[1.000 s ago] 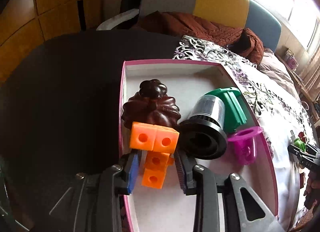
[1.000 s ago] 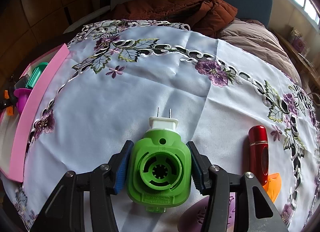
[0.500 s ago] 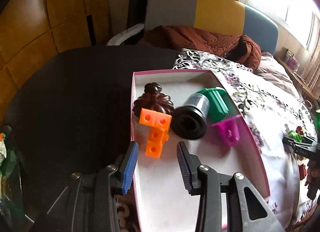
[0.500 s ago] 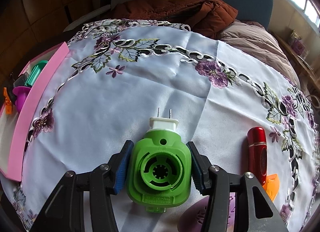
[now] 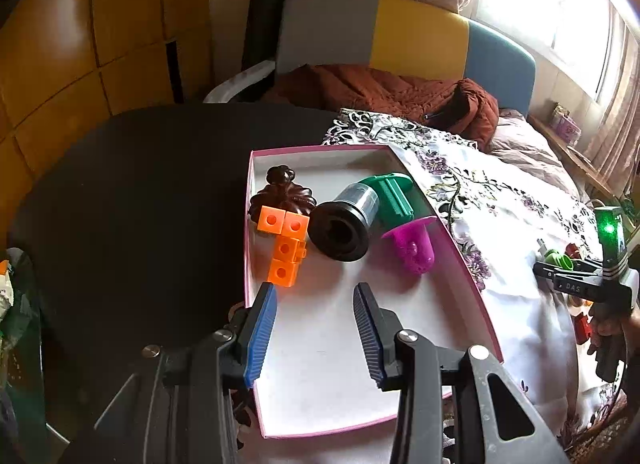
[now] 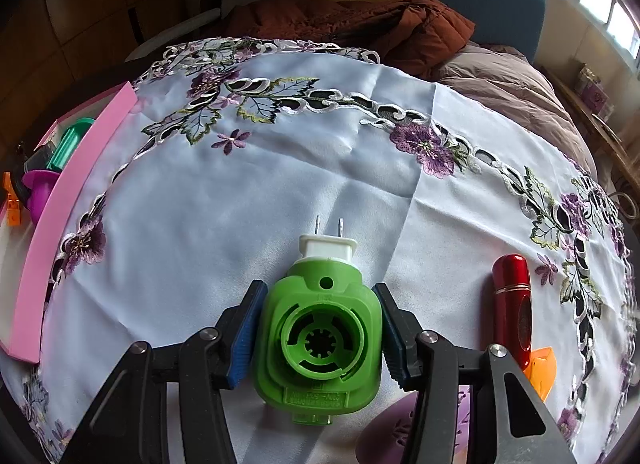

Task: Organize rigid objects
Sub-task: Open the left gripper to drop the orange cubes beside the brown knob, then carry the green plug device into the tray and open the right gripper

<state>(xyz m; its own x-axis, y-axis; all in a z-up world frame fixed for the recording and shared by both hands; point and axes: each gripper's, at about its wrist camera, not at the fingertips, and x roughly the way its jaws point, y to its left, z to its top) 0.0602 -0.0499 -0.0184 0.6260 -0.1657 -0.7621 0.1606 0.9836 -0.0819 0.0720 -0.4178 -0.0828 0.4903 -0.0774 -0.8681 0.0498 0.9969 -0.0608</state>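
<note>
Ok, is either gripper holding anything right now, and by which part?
The right gripper clamps the green plastic plug-in device by its two flat sides, prongs pointing away. The left gripper holds nothing; its fingers stand open over the pink-rimmed box.

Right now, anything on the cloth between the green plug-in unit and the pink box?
Nothing visible. The right hand-held gripper clamps the green plug-in unit; bare embroidered tablecloth runs up to the pink box wall, which it must clear.
</note>
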